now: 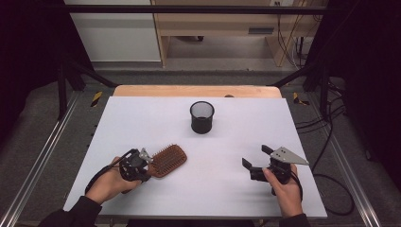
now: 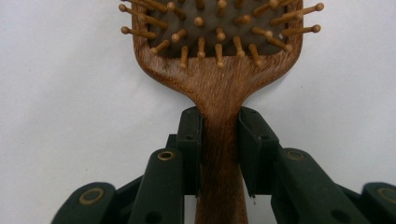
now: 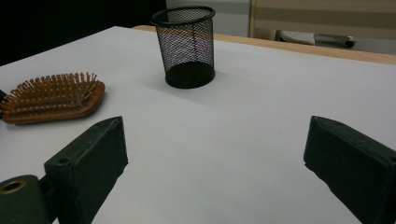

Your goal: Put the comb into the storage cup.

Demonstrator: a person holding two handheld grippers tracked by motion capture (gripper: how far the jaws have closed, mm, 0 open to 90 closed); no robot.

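risk 1: brush (image 2: 219, 56) held by thin handle only, head heavy & far out past jaws → likely to droop or pivot on lift.
risk 2: grip sits right at neck where handle widens; smooth wood btwn flat pads → could slide out if swung fast.
risk 3: mesh cup (image 1: 202, 117) light, open-topped, far centre of tabletop (image 1: 142, 118); if brush meant for it, knock on rim w/ wide head could tip it.
left gripper (image 1: 135, 165): jaws closed tight on brush handle, pads (image 2: 190, 140) pressing both sides, no gap visible.
right gripper (image 1: 257, 165): jaws wide apart, nothing btwn them, near right of tabletop, well apart from brush & cup.
brush position: near left of tabletop, bristles up, head pointing right & away from left gripper; handle running straight btwn jaws, head clear beyond tips.
brush vs tabletop: looks flat on surface, not yet lifted; hard to tell for sure.
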